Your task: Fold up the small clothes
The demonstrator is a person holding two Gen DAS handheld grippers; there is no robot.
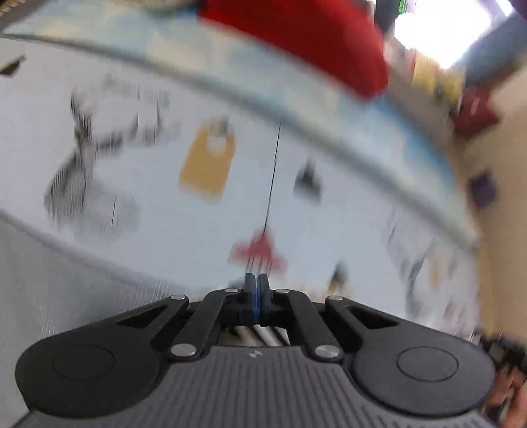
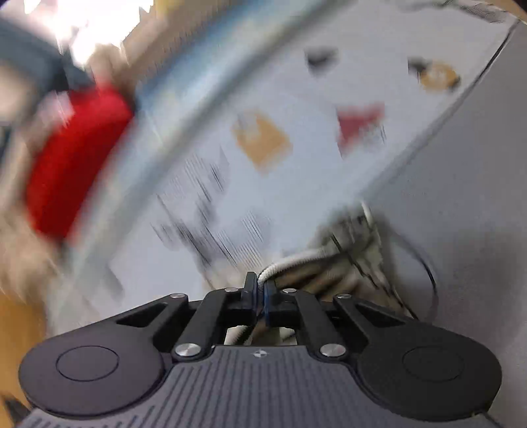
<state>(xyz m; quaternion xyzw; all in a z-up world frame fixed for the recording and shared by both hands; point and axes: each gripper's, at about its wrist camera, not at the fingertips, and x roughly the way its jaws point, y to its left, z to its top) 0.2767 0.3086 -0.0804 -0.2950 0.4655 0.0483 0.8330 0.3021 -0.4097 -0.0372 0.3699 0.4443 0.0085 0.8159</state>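
Both views are smeared by motion. My left gripper (image 1: 256, 280) has its jaws pressed together above a pale printed cloth (image 1: 204, 197) with orange, red and black patches; whether it pinches any fabric is too blurred to tell. My right gripper (image 2: 260, 280) is shut on a bunched fold of light garment with a white ribbed edge (image 2: 296, 260), which trails off to the right over the grey surface (image 2: 461, 197). The same pale printed cloth (image 2: 230, 171) spreads out ahead of the right gripper.
A red object (image 1: 306, 36) lies at the far edge of the cloth; it also shows at the left in the right wrist view (image 2: 75, 158). A grey surface (image 1: 49, 296) lies at the lower left. Bright window light (image 1: 454, 29) and cluttered items sit beyond.
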